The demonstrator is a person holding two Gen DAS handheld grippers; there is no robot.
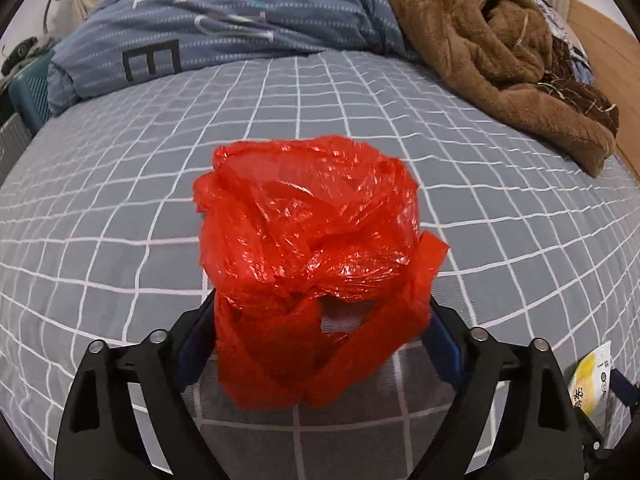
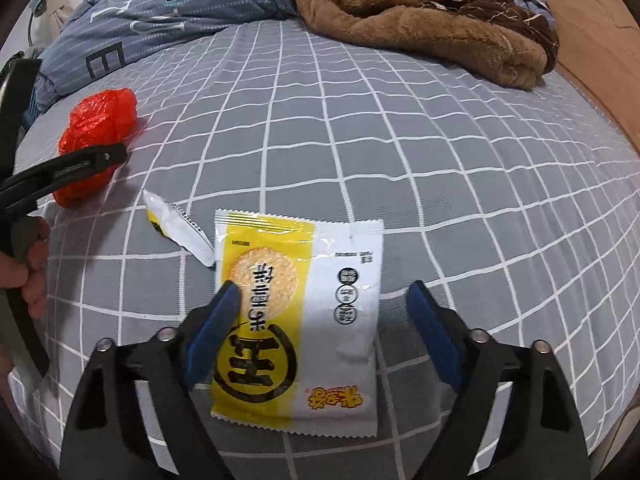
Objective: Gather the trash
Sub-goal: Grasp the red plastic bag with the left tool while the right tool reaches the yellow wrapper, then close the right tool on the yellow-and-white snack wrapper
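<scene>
Trash lies on the bed (image 2: 460,168) in three pieces: a crumpled red plastic bag (image 1: 308,248), a yellow-and-white snack wrapper (image 2: 304,312), and a smaller torn wrapper piece (image 2: 180,228) just beside the big wrapper's upper left corner.

My left claw (image 1: 320,336) is spread around the near end of the red bag. The bag bulges between the blue fingers (image 1: 442,344) and hides most of both pads, so I cannot tell whether they press on the plastic yet; I read the claw as open around it, not gripping. The bag looks nearly weightless, thin and crackly, and it will collapse to almost nothing when squeezed. I judge the knotted, bunched lower part the best place to take hold, since loose film higher up could slip or tear.

My right claw (image 2: 324,332) is spread over the lower half of the snack wrapper. The left finger lies over the yellow side, while the right finger stands clear of the white edge. The wrapper lies flat, looks empty, slick and light. A flat foil is hard to pinch from above, so I would press in from both long edges to buckle it, then close on the ridge. It may skid on the checked sheet (image 1: 120,208).
</scene>
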